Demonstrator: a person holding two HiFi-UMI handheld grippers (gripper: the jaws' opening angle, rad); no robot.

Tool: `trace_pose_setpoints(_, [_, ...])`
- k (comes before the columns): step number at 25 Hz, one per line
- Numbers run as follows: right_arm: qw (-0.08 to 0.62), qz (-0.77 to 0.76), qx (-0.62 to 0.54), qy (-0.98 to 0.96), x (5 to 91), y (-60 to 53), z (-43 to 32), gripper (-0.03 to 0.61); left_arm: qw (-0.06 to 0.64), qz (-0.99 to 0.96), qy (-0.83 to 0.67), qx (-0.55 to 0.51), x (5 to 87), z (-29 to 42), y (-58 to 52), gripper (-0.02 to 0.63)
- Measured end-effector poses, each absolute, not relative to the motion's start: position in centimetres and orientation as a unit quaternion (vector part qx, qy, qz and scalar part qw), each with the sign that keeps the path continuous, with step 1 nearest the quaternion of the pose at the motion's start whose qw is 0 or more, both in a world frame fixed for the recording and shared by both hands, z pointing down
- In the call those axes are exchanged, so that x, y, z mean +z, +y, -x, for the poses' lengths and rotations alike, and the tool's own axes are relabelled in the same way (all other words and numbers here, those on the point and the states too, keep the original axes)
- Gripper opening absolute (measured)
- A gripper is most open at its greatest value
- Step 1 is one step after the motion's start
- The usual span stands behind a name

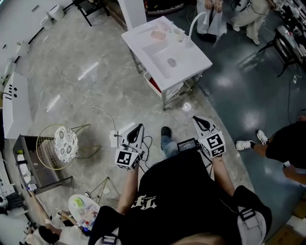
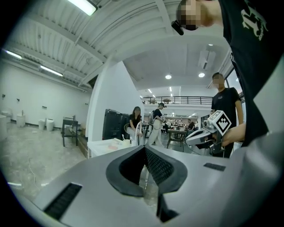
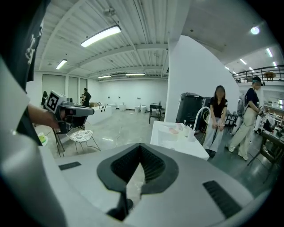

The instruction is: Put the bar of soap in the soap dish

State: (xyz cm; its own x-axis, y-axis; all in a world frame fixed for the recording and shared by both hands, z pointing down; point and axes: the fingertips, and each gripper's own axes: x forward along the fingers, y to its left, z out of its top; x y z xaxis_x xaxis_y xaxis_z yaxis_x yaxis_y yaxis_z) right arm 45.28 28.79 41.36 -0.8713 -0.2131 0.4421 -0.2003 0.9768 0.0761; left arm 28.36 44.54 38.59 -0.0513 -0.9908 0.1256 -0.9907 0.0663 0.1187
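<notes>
A white sink table stands well ahead of me, with a white faucet and a small cup at its back. A pinkish oval lies at its far left corner; soap or soap dish, I cannot tell at this distance. A small greyish spot shows in the basin. My left gripper and right gripper are held at waist height, far from the table, both shut and empty. The table also shows in the right gripper view.
A wire stool with a patterned seat stands to my left, with a cable and a power strip on the floor near it. Two people stand behind the table. Another person is at the right.
</notes>
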Motion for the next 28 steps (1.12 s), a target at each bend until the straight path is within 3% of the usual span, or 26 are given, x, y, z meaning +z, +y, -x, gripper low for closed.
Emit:
trace_pose_setpoints(10, [0.240, -0.102, 0.011, -0.965, 43.6, 18.2, -36.1, 0.008, 0.108, -0.654, -0.748, 0.037, 39.1, -18.3, 38.0, 0.008])
trace_pose_setpoints(20, [0.264, -0.079, 0.032, -0.961, 46.8, 13.6, -30.4, 0.008, 0.128, -0.635, -0.760, 0.049, 40.3, -13.1, 34.2, 0.008])
trace_pose_setpoints(28, [0.295, -0.109, 0.062, -0.947, 49.8, 10.5, -25.2, 0.008, 0.139, -0.653, -0.743, 0.042, 42.6, -4.8, 30.2, 0.008])
